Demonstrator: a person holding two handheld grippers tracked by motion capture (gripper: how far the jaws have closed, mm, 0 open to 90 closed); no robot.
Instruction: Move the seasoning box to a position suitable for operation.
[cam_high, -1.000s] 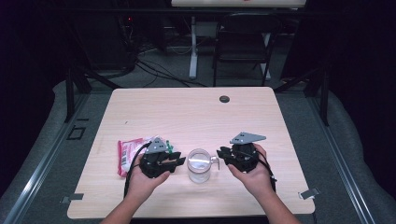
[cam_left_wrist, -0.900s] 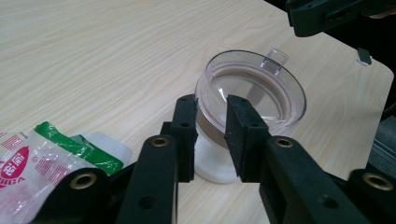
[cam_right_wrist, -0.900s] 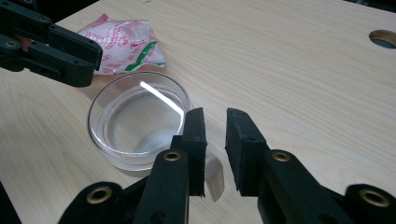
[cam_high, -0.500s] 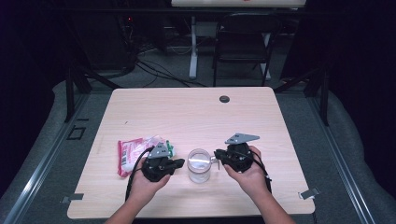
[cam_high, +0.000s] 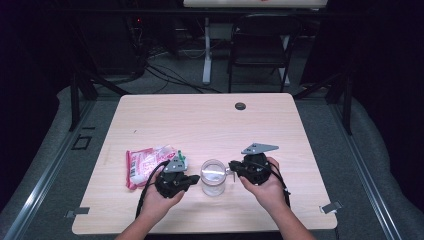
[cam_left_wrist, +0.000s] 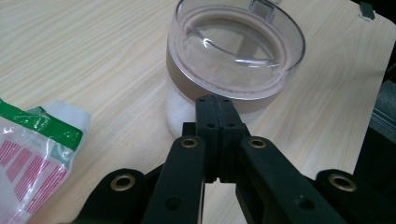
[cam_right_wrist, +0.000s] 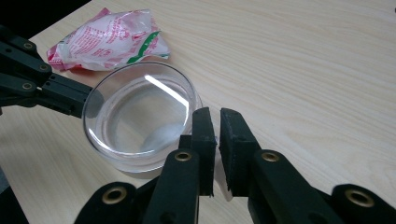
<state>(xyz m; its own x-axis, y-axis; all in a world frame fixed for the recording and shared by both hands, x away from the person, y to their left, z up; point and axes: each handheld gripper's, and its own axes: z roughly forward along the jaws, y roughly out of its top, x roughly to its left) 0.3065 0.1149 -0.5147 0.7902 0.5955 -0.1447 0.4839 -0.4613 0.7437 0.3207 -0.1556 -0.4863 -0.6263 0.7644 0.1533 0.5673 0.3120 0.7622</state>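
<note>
Partly hidden, jar's (cam_left_wrist: 233, 60) handle (cam_right_wrist: 229, 186) sits between right tongs (cam_right_wrist: 215, 116) (grip unclear).

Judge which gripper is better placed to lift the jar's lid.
Right. The right gripper, jaws just closing, sits at the lid tab of the clear round jar; a grip is unclear. The left gripper, shut, only touches the jar's side.

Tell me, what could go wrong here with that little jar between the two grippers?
1. The left gripper is shut, with only its tips against the jar. It could slip, and the jar could tip.
2. The right gripper has just been closing, seemingly on the lid's small tab. That thin hold may slide off.
3. The packet lies close beside the left gripper and could get nudged.
</note>
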